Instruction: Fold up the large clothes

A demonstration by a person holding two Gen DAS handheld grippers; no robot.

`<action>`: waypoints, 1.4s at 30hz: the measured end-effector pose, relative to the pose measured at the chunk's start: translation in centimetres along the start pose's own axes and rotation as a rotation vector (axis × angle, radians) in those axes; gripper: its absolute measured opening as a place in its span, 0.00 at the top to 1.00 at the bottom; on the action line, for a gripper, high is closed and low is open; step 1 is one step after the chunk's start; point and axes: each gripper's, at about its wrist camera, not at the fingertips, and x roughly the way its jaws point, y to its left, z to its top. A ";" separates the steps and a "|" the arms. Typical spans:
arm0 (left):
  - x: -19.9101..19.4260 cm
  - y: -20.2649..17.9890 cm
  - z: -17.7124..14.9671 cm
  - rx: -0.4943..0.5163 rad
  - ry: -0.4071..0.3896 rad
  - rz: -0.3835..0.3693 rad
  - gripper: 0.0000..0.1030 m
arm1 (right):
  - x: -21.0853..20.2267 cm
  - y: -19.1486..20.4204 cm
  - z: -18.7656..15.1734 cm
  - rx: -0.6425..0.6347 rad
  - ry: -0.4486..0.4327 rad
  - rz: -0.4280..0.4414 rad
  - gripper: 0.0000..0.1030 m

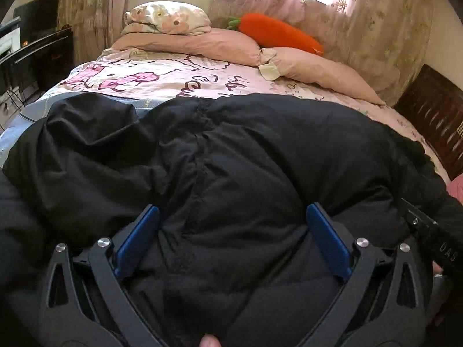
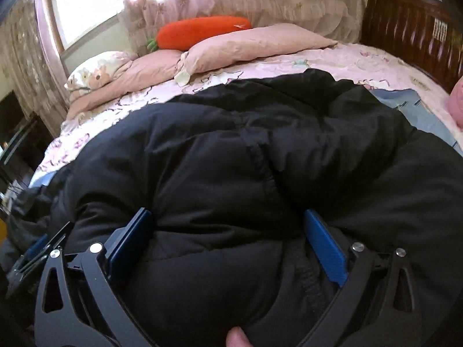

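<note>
A large black puffy jacket (image 1: 231,150) lies bunched on the bed and fills the lower part of both views (image 2: 246,150). My left gripper (image 1: 231,217) is open, its blue pads wide apart with jacket fabric bulging between them. My right gripper (image 2: 228,217) is open the same way, its pads on either side of a padded fold of the jacket. The right gripper's body shows at the right edge of the left wrist view (image 1: 434,240). Whether either gripper's pads press the fabric is unclear.
The bed has a pink cartoon-print sheet (image 1: 179,78). Pink pillows (image 1: 202,43) and an orange carrot plush (image 1: 277,31) lie along its far side by the curtains. A dark wooden headboard (image 2: 411,29) stands at the right. Dark furniture (image 1: 37,46) stands at the left.
</note>
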 end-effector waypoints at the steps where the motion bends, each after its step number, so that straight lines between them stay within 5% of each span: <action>1: -0.7 0.1 0.6 0.007 0.003 0.034 0.02 | -0.4 -0.1 0.5 -0.006 0.016 -0.003 0.01; 4: -4.4 1.7 1.3 -0.023 -0.121 0.149 0.02 | -2.9 -2.3 1.6 -0.070 -0.078 -0.130 0.01; 6: -5.6 4.7 1.1 -0.102 -0.156 0.222 0.02 | -2.1 -6.6 1.5 -0.043 -0.055 -0.273 0.01; 10: -4.2 8.9 -0.4 -0.295 -0.134 0.227 0.02 | -1.4 -10.3 -1.0 0.027 -0.050 -0.259 0.01; 15: -3.2 6.1 -0.8 -0.110 -0.121 0.249 0.02 | -2.2 -9.9 -3.1 0.001 -0.097 -0.307 0.01; 23: -3.9 6.4 -3.3 -0.076 -0.132 0.211 0.02 | -3.7 -10.6 -6.0 -0.002 -0.108 -0.267 0.01; 26: -3.3 5.6 -2.8 0.012 -0.012 0.246 0.02 | -3.9 -10.3 -5.7 -0.012 -0.089 -0.274 0.01; 28: -3.9 4.5 -2.0 0.096 0.074 0.334 0.02 | -4.9 -10.0 -4.6 -0.007 -0.008 -0.286 0.01; 33: -18.2 1.0 -1.5 0.272 -0.109 0.516 0.02 | -18.8 -7.6 -3.6 0.014 -0.062 -0.174 0.01; 38: -35.7 -3.3 -0.9 0.350 -0.175 0.727 0.02 | -37.1 -2.5 -5.4 -0.222 -0.091 -0.405 0.01; 40: -42.8 -4.3 -0.6 0.353 -0.181 0.701 0.02 | -42.0 -1.7 -5.9 -0.247 -0.060 -0.448 0.01; 42: -47.6 -4.5 -0.5 0.326 -0.115 0.588 0.02 | -47.8 -1.7 -6.7 -0.177 -0.021 -0.372 0.01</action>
